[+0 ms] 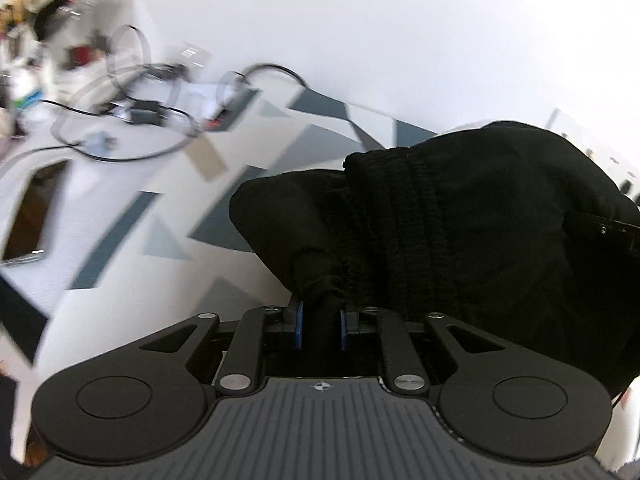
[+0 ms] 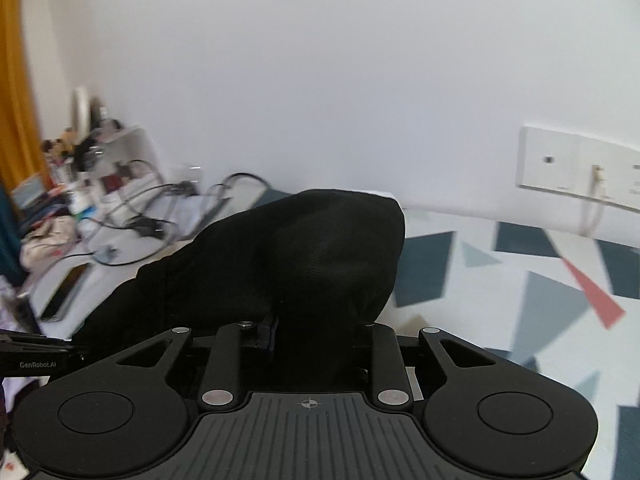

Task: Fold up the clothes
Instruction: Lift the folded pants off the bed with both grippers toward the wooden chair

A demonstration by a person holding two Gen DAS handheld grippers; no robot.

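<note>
**Black garment pinched at two points, hanging soft over the patterned sheet**

On the left, the left gripper (image 1: 321,320) has its blue-padded jaws drawn in tight on a bunched fold of the black garment (image 1: 460,240); a ribbed, knitted band runs just beyond the pinch, perhaps a cuff or hem. The cloth billows away to the right and far side, above the geometric-patterned sheet (image 1: 168,240). Further left and far off lie tangled cables (image 1: 132,120) and a phone (image 1: 32,220), well apart from the fabric.

On the right, the right gripper (image 2: 316,332) is likewise clamped on a thick gather of the same garment (image 2: 312,248), which domes up in front of it and trails off left.

It looks light, limp and stretchy, with no stiffness of its own, so it will sag and twist between the two holds. I'd judge the ribbed edge and corners the surest places to grip, since smooth single layers may slip.
</note>
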